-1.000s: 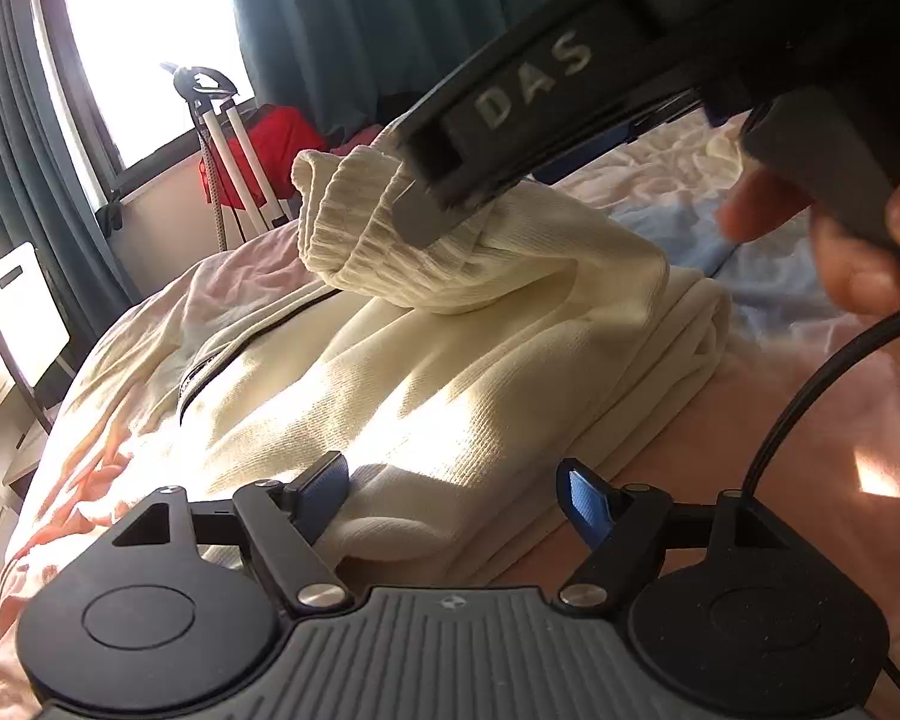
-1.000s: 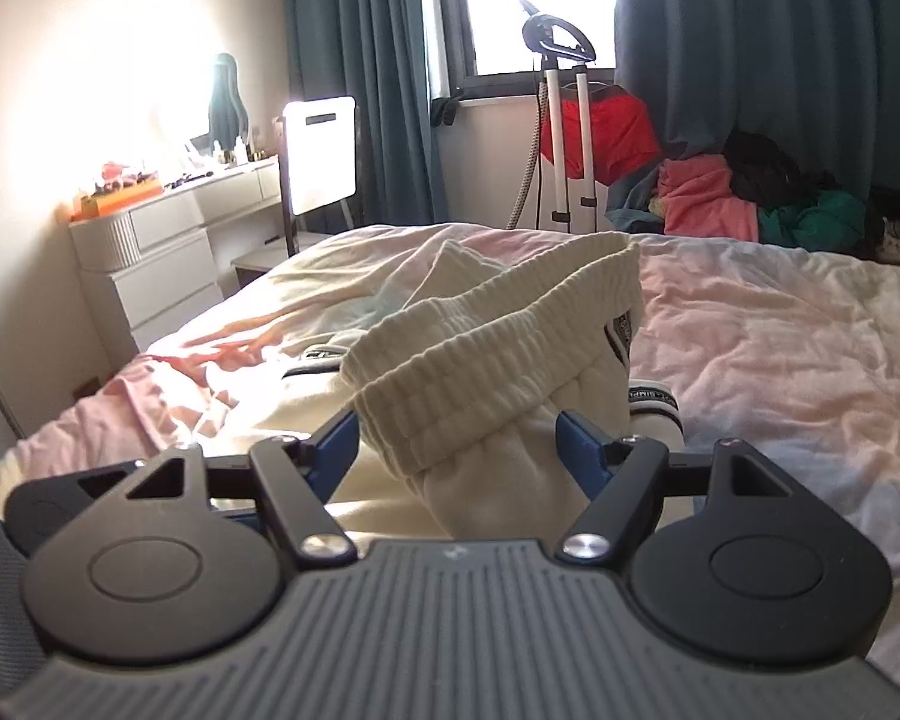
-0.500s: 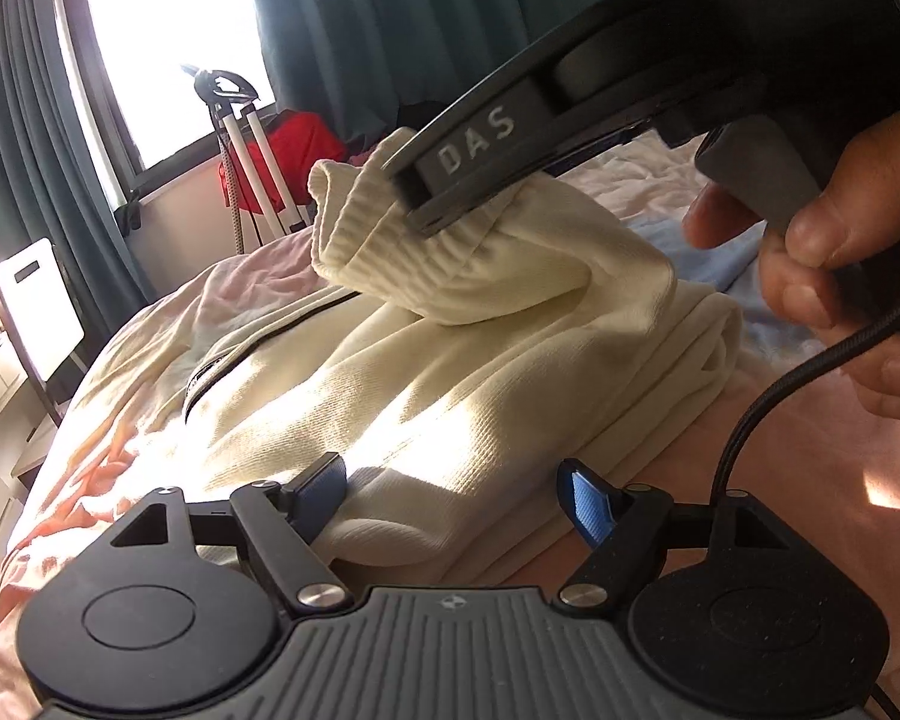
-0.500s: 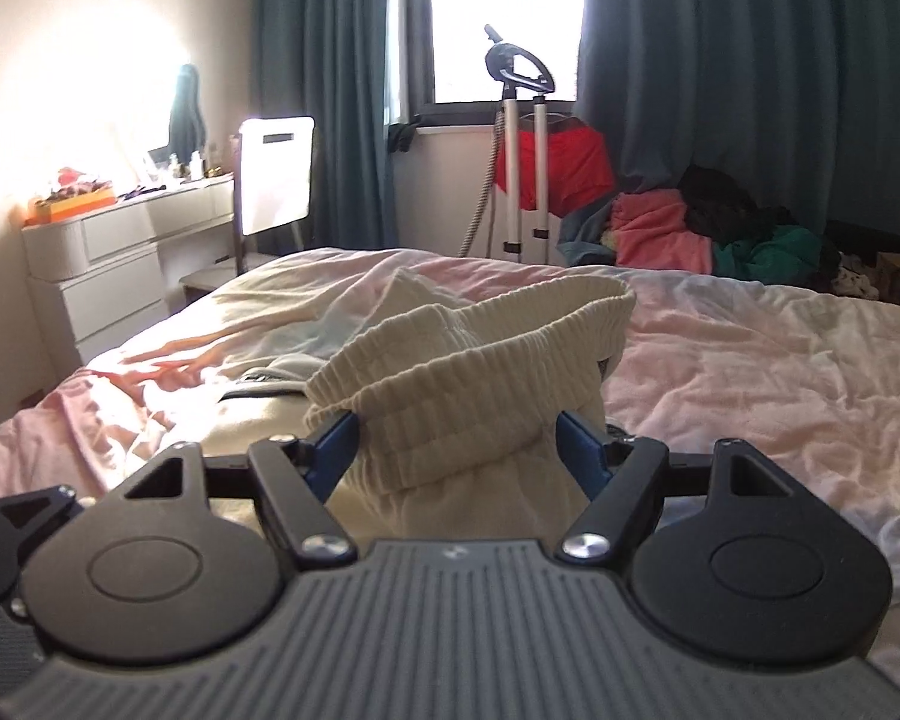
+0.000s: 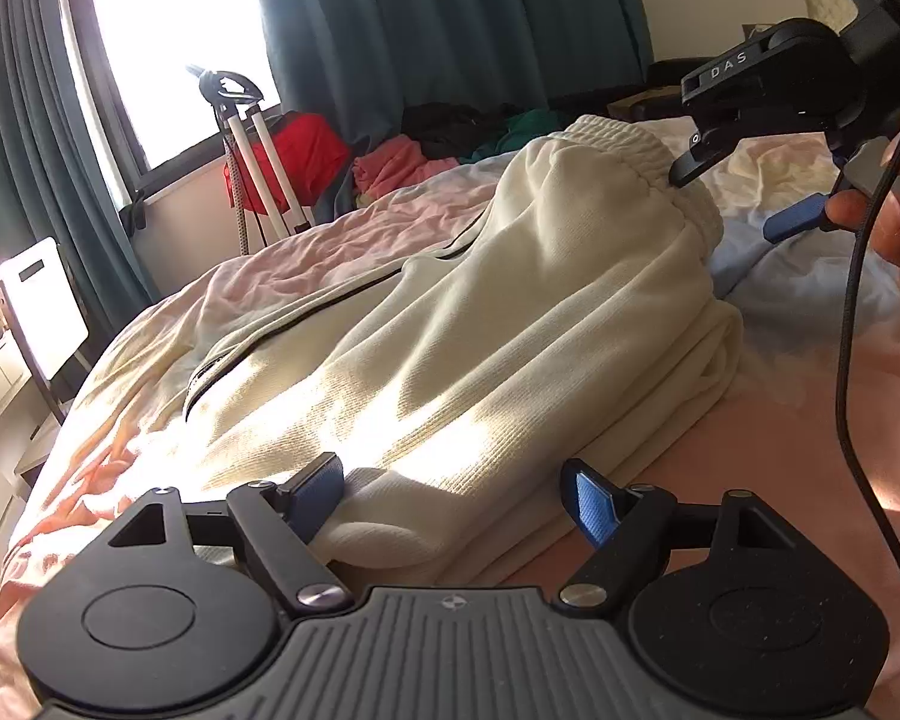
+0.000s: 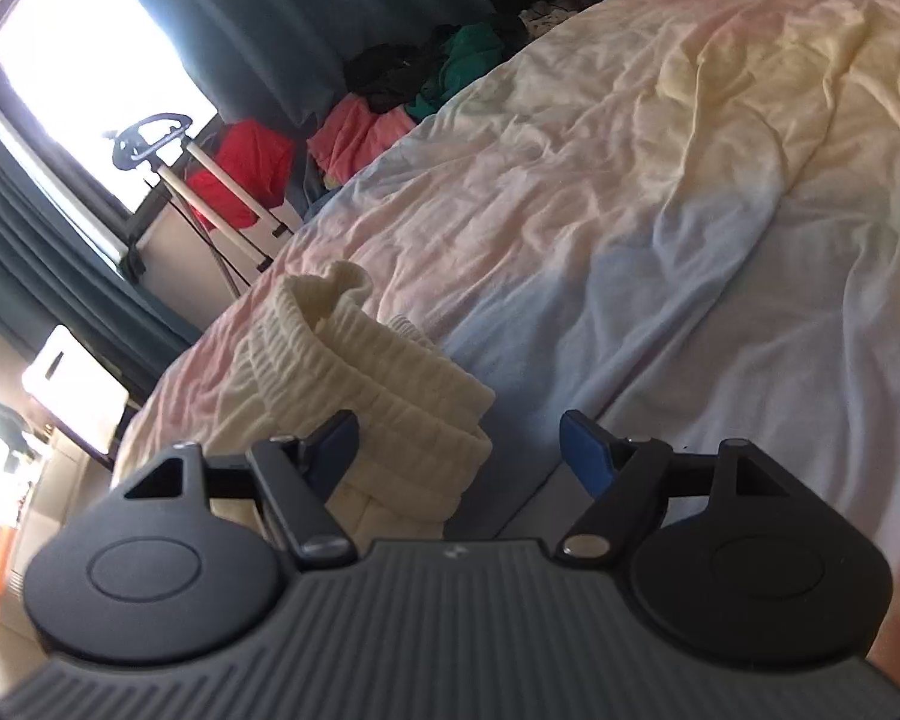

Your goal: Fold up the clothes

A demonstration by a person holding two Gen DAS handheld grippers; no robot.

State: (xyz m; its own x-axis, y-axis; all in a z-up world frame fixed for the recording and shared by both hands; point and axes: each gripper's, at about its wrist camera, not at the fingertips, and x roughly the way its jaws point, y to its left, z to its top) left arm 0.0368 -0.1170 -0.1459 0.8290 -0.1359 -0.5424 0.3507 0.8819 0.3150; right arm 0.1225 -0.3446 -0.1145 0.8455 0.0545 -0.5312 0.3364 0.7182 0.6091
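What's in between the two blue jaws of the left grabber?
In the left wrist view, the folded edge of the cream garment lies between the open jaws of the left gripper, on the pink bedsheet.

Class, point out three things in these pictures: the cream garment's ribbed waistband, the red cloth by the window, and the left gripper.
ribbed waistband (image 6: pixel 390 372), right wrist view, ribbed band's middle
red cloth (image 5: pixel 306 150), left wrist view, its front
left gripper (image 5: pixel 450 498), left wrist view, midway between its fingertips

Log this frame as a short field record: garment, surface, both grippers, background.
garment: cream sweatpants, partly folded, ribbed waistband raised
surface: bed, pastel duvet
left gripper: open, fingers either side of the folded edge
right gripper: open, waistband against its left finger
background: window, teal curtains, clothes pile, garment steamer
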